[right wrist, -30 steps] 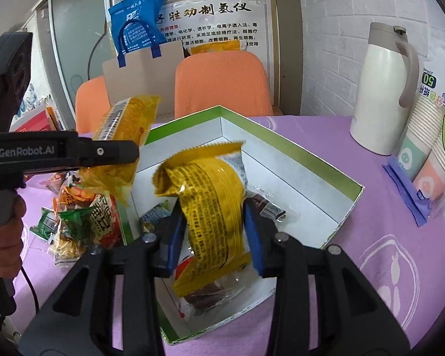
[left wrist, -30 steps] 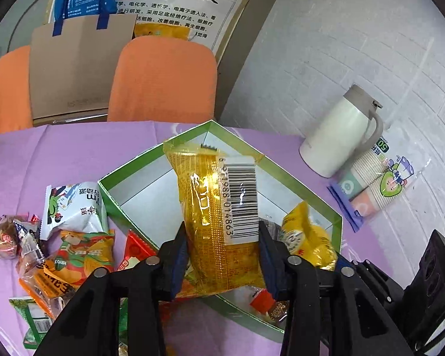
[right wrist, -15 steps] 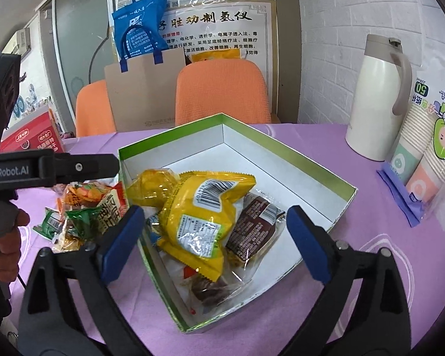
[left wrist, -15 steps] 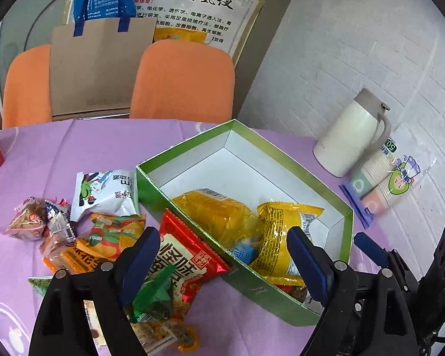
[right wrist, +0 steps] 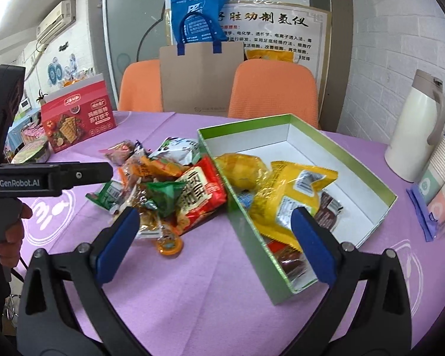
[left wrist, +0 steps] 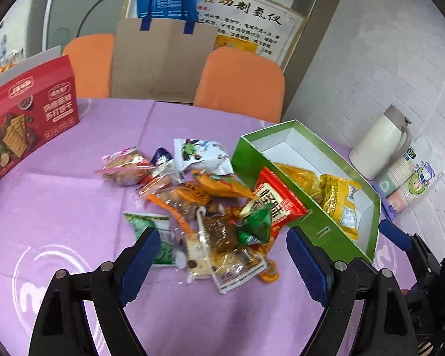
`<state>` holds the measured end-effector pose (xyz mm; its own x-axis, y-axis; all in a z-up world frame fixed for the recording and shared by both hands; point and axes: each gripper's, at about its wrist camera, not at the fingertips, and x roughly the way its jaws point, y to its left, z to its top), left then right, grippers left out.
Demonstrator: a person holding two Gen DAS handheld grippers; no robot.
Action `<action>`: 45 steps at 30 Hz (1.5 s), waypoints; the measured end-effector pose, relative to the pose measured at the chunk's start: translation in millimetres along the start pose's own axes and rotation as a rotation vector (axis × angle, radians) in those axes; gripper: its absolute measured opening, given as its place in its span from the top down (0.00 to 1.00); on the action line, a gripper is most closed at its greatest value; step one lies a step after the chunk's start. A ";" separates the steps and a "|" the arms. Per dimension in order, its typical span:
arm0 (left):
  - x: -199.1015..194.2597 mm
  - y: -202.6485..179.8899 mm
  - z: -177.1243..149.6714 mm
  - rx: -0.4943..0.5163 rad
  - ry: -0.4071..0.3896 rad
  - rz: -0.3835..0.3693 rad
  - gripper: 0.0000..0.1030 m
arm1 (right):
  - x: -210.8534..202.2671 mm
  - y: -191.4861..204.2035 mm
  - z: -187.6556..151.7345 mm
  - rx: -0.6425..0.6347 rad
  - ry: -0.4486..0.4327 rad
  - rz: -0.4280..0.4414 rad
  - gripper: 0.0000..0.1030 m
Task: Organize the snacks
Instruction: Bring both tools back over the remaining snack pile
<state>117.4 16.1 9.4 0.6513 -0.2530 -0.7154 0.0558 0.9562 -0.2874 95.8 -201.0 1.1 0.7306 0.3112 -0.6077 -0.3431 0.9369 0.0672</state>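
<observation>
A green box (left wrist: 317, 231) (right wrist: 246, 225) with a white inside stands on the purple table and holds two yellow snack packs (left wrist: 339, 200) (right wrist: 293, 195) and a brown pack (right wrist: 329, 207). Left of it lies a heap of loose snacks (left wrist: 210, 207) (right wrist: 163, 190), among them a red pack (left wrist: 274, 204) (right wrist: 201, 192) leaning on the box wall. My left gripper (left wrist: 219, 255) hangs open above the near side of the heap, empty. My right gripper (right wrist: 215, 237) is open and empty too, over the box's near left wall. The left tool (right wrist: 47, 176) shows from the side in the right wrist view.
A red biscuit carton (left wrist: 26, 124) (right wrist: 77, 124) stands at the far left. A white thermos (left wrist: 379, 145) (right wrist: 415, 136) and a sleeve of paper cups (left wrist: 412, 181) (right wrist: 442, 178) sit at the right. Two orange chairs (left wrist: 240, 80) and a paper bag (left wrist: 163, 59) stand behind the table.
Both grippers opened and dropped their yellow packs into the box. Both then drew back and swung left, the left one now over the heap.
</observation>
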 end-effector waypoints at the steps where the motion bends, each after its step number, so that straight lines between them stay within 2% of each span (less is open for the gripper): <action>1: -3.4 6.7 -4.5 -0.015 -0.002 0.008 0.13 | 2.6 5.0 -2.2 -0.003 0.009 0.007 0.02; 8: -12.6 41.8 -28.6 -0.103 0.013 0.023 0.13 | 22.5 43.9 -18.2 -0.052 0.066 0.012 0.02; 17: -9.9 75.6 -42.1 -0.163 0.027 0.049 0.13 | 47.0 68.8 -25.9 -0.081 0.109 0.022 0.02; 33: 11.5 80.2 -37.1 -0.128 0.052 0.000 0.13 | 78.3 58.7 -12.1 0.015 0.148 0.096 0.02; 37: 15.3 84.1 -35.1 -0.137 0.058 -0.014 0.14 | 86.9 58.0 -12.8 0.036 0.170 0.123 0.13; 42: 22.0 81.2 -29.9 -0.122 0.063 -0.044 0.14 | 87.8 55.8 -17.1 0.055 0.193 0.193 0.38; 45: 27.6 75.9 -21.1 -0.102 0.062 -0.070 0.17 | 82.9 52.7 -17.3 0.067 0.181 0.230 0.38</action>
<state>123.6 78.7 -45.6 0.6004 -0.3305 -0.7282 0.0200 0.9165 -0.3995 128.1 -128.6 -59.4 0.5190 0.4887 -0.7013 -0.4433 0.8554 0.2681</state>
